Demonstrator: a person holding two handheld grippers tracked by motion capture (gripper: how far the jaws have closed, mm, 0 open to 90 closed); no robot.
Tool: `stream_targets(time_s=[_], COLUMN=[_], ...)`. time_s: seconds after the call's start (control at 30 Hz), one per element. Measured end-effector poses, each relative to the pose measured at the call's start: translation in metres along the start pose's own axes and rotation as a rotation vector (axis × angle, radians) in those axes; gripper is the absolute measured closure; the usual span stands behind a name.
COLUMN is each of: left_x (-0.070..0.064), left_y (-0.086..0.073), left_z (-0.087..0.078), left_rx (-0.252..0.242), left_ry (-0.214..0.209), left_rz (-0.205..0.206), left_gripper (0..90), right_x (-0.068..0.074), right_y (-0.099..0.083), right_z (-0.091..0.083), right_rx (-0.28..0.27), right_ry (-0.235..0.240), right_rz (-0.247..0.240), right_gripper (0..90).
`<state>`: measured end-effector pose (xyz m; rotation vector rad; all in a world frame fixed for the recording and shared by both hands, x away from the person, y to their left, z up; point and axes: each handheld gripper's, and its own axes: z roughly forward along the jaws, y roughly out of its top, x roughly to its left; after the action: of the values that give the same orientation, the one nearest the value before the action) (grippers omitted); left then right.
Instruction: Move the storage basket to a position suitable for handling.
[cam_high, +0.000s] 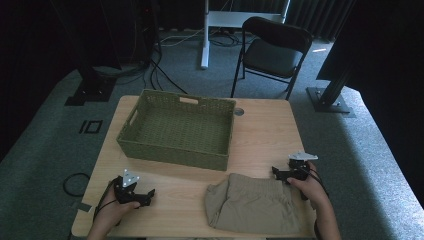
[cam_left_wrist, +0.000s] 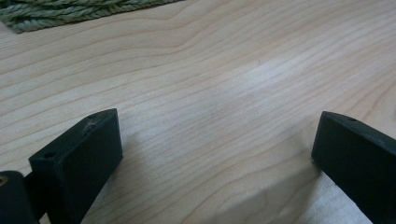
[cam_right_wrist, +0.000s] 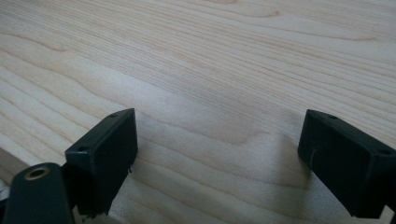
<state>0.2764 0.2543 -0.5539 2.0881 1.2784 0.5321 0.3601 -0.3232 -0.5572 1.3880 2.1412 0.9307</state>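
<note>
A folded tan garment (cam_high: 255, 205) lies on the wooden table (cam_high: 260, 135) near its front edge, right of centre. A green woven basket (cam_high: 177, 128) stands empty at the back left. My left gripper (cam_high: 148, 194) rests low over the table at the front left, jaws pointing right toward the garment, open with bare wood between them (cam_left_wrist: 215, 154). My right gripper (cam_high: 276, 172) sits just past the garment's upper right corner, pointing left, also open over bare wood (cam_right_wrist: 217, 144).
A black folding chair (cam_high: 272, 50) stands behind the table. A round grommet (cam_high: 238, 111) is set in the tabletop beside the basket's right rear corner. The basket's woven edge (cam_left_wrist: 70, 11) shows at the top of the left gripper view.
</note>
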Motion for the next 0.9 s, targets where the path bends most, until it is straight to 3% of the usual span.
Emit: stream_targets(time_s=[0.27, 0.33, 0.43, 0.63, 0.9], left_x=[0.005, 0.007, 0.011, 0.022, 0.03], left_y=[-0.001, -0.001, 0.0, 0.006, 0.018], left_z=[-0.002, -0.003, -0.005, -0.009, -0.016], left_rx=[-0.003, -0.005, -0.005, -0.022, -0.056], left_ry=[-0.017, -0.014, -0.01, -0.004, 0.001], left_rz=[0.032, 0.03, 0.028, 0.026, 0.027], left_gripper=[2.6, 2.9, 2.9, 2.9, 2.9], right_x=[-0.001, -0.002, -0.002, 0.003, 0.018], right_y=[0.001, 0.001, 0.004, 0.021, 0.044], right_z=[0.0, 0.0, -0.001, -0.009, -0.018], right_rx=[-0.003, -0.007, -0.006, -0.043, -0.085], right_ry=[0.013, 0.019, 0.014, 0.012, 0.043], right_rz=[0.017, 0.037, 0.03, 0.022, -0.002], right_gripper=[11.4, 11.4, 11.4, 11.4, 11.4])
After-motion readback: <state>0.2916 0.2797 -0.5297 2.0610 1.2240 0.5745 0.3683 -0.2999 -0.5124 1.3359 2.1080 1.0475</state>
